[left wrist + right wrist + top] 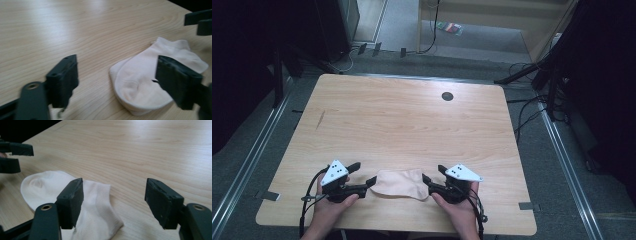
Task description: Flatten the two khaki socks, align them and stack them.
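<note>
A pale sock [397, 183] lies flat and folded on the wooden table [412, 120], close to its front edge. My left gripper [363, 174] is at the sock's left end and my right gripper [434, 174] at its right end, both pointing inward. In the left gripper view the left gripper [117, 67] stands open; the sock [140, 82] lies on the table beyond its right jaw, untouched. In the right gripper view the right gripper [115, 192] is open too, with the sock [47, 187] lying past its left jaw. Nothing is gripped.
A dark round grommet hole [447, 96] sits near the table's far edge. Cables and dark stands [542, 75] crowd the floor at the far right. Metal floor rails [247, 165] run along both sides of the table.
</note>
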The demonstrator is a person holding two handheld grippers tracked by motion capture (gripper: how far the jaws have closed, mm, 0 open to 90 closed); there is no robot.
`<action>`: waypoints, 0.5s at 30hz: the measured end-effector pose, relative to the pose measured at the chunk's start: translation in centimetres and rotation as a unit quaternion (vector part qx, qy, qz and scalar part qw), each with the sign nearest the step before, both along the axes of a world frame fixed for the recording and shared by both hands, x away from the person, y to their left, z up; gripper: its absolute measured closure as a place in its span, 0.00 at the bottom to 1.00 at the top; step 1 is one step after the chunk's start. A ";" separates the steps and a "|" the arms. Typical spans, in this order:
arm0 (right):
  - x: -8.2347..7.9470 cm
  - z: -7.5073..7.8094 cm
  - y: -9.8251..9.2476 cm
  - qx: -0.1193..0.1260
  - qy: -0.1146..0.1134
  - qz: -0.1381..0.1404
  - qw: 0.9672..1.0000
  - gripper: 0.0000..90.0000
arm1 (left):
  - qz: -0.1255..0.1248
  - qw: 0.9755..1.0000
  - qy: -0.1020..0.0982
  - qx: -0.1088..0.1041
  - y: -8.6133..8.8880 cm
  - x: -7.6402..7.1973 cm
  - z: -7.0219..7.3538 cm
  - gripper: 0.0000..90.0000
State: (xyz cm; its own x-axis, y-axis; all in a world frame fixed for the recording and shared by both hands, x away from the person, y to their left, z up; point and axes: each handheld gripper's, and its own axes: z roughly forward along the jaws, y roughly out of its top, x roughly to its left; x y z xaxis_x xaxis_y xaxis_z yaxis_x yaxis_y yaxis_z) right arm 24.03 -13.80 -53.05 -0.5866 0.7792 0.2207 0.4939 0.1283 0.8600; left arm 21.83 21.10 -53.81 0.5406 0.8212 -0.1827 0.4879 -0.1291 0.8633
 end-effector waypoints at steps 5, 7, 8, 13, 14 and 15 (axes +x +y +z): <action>0.3 0.8 -0.8 0.000 -0.003 -0.014 1.000 0.16 | 0.008 1.000 -0.002 -0.016 1.2 0.0 0.3 0.08; 0.4 0.9 -0.9 -0.003 0.001 -0.017 1.000 0.13 | 0.012 1.000 -0.001 -0.017 1.4 0.1 0.4 0.08; 0.5 1.1 -1.2 -0.004 -0.002 -0.027 1.000 0.12 | 0.022 0.999 0.002 -0.024 1.9 0.2 0.4 0.08; 0.8 1.2 -2.1 0.003 0.001 -0.042 0.999 0.05 | 0.032 0.999 0.003 -0.032 2.8 0.3 0.5 0.08; 0.9 1.2 -2.4 0.002 -0.002 -0.045 0.999 0.05 | 0.039 0.999 0.003 -0.031 3.2 0.4 0.5 0.08; 1.0 1.2 -2.6 -0.001 -0.004 -0.049 0.999 0.05 | 0.044 0.998 0.002 -0.033 3.3 0.5 0.5 0.08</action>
State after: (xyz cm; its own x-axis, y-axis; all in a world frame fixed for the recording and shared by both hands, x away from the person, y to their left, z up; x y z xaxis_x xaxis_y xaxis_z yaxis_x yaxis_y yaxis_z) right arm 25.05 -16.42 -51.88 -0.5092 0.8332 0.2157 0.4979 0.0807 0.8635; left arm 22.29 24.36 -53.34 0.4655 0.8519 -0.2398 0.4985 -0.0284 0.8664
